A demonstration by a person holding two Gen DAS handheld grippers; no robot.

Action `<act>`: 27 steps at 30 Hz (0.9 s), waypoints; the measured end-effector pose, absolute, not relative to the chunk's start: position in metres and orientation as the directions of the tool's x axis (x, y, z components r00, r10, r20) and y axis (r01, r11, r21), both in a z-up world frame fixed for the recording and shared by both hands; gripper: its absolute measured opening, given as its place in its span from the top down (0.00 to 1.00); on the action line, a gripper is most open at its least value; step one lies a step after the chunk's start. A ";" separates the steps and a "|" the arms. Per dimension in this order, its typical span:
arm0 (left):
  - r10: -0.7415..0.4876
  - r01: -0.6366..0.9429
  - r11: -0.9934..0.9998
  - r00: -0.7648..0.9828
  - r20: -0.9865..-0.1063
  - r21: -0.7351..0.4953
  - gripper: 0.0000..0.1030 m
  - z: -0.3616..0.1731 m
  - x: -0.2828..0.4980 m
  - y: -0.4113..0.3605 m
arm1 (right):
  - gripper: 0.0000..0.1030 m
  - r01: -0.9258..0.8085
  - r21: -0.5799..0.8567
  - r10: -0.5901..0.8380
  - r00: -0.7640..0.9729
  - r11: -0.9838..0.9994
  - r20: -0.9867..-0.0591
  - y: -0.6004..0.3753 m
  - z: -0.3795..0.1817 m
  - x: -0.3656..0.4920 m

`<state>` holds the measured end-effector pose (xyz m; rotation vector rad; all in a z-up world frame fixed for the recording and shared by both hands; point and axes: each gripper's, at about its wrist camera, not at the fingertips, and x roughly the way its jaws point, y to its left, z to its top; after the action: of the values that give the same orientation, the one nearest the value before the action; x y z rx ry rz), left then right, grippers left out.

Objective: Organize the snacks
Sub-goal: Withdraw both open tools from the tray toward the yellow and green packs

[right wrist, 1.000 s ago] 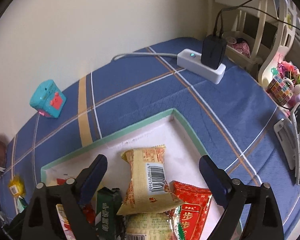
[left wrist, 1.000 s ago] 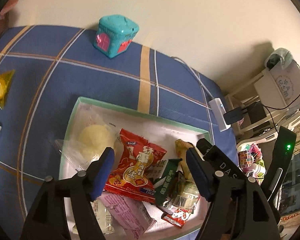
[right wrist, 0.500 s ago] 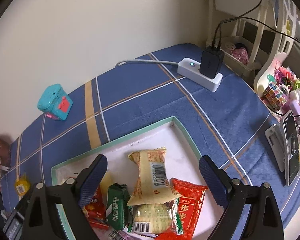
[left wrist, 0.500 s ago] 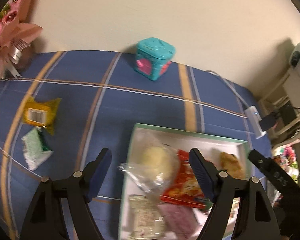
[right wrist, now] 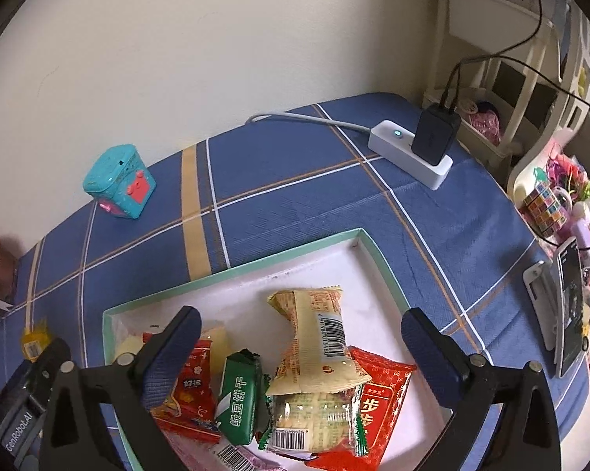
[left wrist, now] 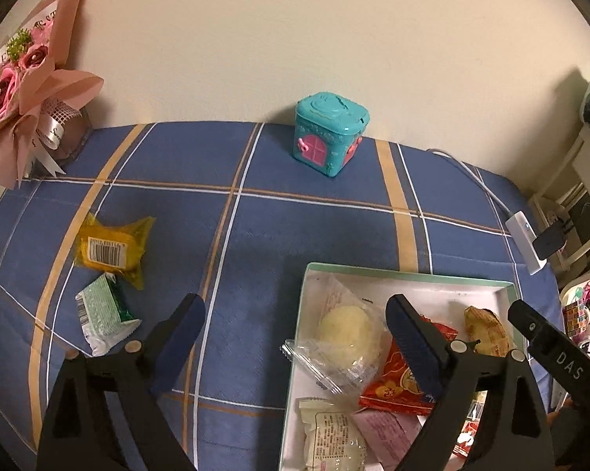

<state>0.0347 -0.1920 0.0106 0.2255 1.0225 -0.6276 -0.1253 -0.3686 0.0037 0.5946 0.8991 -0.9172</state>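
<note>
A white tray with a green rim [left wrist: 408, 269] [right wrist: 255, 265] sits on the blue plaid cloth and holds several snack packets. Among them are a clear-wrapped pale bun [left wrist: 346, 327], a red packet [left wrist: 397, 376], a tan packet with a barcode [right wrist: 318, 337] and a green biscuit packet [right wrist: 240, 396]. A yellow snack packet [left wrist: 112, 247] and a green-white packet [left wrist: 104, 310] lie loose on the cloth left of the tray. My left gripper [left wrist: 295, 331] is open and empty over the tray's left edge. My right gripper [right wrist: 300, 345] is open and empty above the tray.
A teal toy box [left wrist: 330, 133] [right wrist: 118, 182] stands by the wall. A pink bouquet [left wrist: 24, 82] is at the far left corner. A white power strip with a black charger [right wrist: 416, 149] lies at the right. A phone on a stand [right wrist: 567, 306] and shelves of clutter are beyond the right edge.
My left gripper has swung left and pulled back, bringing the two loose packets and the bouquet into view. My right gripper has lifted back a little from the tray. Both stay open.
</note>
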 end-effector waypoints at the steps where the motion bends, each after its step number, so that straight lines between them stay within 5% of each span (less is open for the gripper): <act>1: -0.382 0.586 0.803 0.374 -0.845 -0.104 0.09 0.011 0.034 -0.192 | 0.00 0.865 0.067 -0.415 0.305 0.498 -0.857 -0.368 0.004 -0.125; 17: -0.475 0.615 0.774 0.406 -0.781 -0.151 0.09 0.031 0.040 -0.180 | 0.00 0.861 0.143 -0.367 0.352 0.489 -0.861 -0.360 0.005 -0.126; 27: -0.385 0.564 0.822 0.441 -0.810 -0.084 0.09 0.040 0.076 -0.138 | 0.00 0.807 0.122 -0.379 0.398 0.578 -0.836 -0.321 0.031 -0.093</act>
<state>0.0764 -0.1379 0.0405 0.2105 0.9448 -0.5944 -0.0928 -0.3208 0.0312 0.5731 0.8635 -0.8045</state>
